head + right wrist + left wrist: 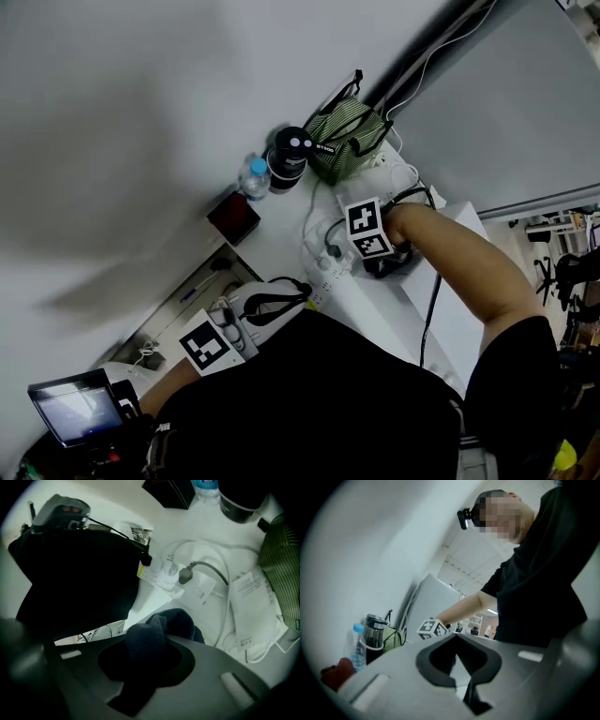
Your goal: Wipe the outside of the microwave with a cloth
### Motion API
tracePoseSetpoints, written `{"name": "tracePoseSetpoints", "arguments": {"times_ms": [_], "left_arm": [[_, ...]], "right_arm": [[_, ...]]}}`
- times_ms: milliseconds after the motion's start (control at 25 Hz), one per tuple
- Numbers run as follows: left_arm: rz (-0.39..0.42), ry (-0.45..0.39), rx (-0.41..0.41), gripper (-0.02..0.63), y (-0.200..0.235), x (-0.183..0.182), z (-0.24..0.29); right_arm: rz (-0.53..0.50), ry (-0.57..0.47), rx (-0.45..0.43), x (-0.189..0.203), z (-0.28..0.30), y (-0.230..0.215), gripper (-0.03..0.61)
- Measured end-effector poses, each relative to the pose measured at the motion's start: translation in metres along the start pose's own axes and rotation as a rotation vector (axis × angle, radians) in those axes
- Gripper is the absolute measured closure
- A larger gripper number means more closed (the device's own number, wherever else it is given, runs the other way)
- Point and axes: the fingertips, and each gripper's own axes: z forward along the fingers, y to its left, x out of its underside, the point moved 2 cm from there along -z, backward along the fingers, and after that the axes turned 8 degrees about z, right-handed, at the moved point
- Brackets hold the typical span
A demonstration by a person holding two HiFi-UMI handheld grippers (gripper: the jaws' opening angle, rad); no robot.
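Note:
My right gripper (143, 660) is shut on a dark blue cloth (161, 625), which bunches up between its jaws. It hovers over the white tabletop (281, 230) next to a white power strip (161, 576). In the head view the right gripper (380, 262) sits under its marker cube, at the end of a bare forearm. My left gripper (230, 330) is low at the left by the table's edge, and its jaws (459, 663) look shut on nothing. A white box-like top (450, 309) lies under the right forearm. I cannot tell whether it is the microwave.
Along the wall stand a green striped bag (352, 136), a black flask (289, 157), a water bottle (253, 178) and a red box (233, 217). Cables, a grey plug (186, 575) and papers (251, 602) lie around the power strip. A small screen device (75, 408) is at the bottom left.

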Motion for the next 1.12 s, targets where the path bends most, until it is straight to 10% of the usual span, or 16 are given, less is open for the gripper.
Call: {"name": "tracePoseSetpoints", "arguments": {"times_ms": [360, 680, 1120], "left_arm": [[-0.012, 0.007, -0.1, 0.611, 0.011, 0.006, -0.039], [0.008, 0.001, 0.052, 0.611, 0.017, -0.011, -0.031], [0.078, 0.06, 0.243, 0.611, -0.053, -0.023, 0.03]], "right_arm": [[0.186, -0.015, 0.098, -0.051, 0.072, -0.068, 0.504], [0.198, -0.158, 0.209, -0.019, 0.005, -0.019, 0.5], [0.412, -1.264, 0.403, 0.143, -0.069, 0.141, 0.5]]}}
